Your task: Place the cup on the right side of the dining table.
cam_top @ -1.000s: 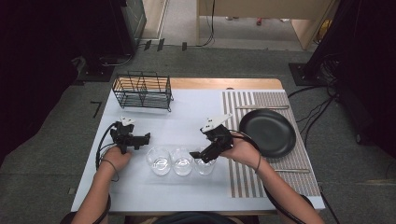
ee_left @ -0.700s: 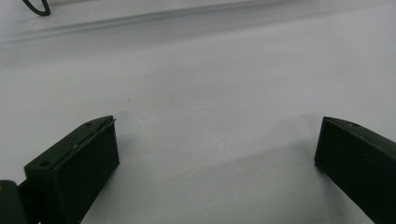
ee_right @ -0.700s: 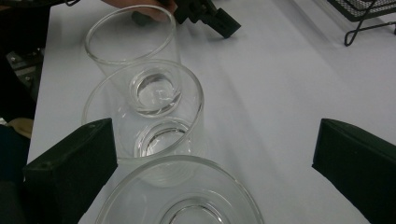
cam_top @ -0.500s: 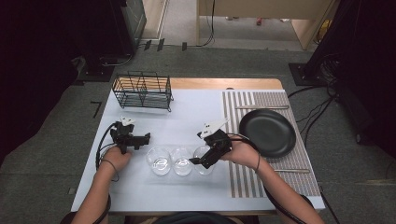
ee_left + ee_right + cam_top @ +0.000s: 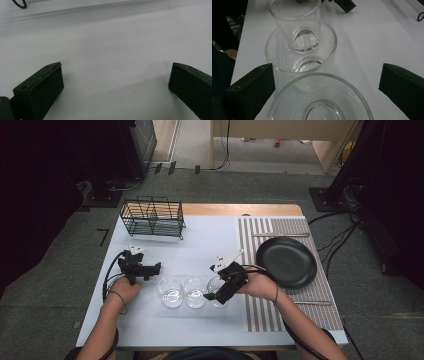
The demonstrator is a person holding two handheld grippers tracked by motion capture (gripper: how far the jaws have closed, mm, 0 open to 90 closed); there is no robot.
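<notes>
Three clear glasses sit upright in a row near the front of the table (image 5: 150, 330); the right gripper (image 5: 216, 296) is over the right-end glass (image 5: 320, 100), jaws spread wide w/ its rim low between them, not pinching yet. The row runs straight ahead along the gripper's line, middle glass (image 5: 300, 47) next. Left gripper (image 5: 156, 267) is beside the left-end glass (image 5: 170, 292), jaws spread over bare table.

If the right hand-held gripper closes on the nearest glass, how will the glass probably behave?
The nearest glass looks smooth and clear, so it may slip between the open jaws of the right hand-held gripper. It is probably rigid but fragile. It stands almost against the middle glass, so a push could knock them together.
</notes>
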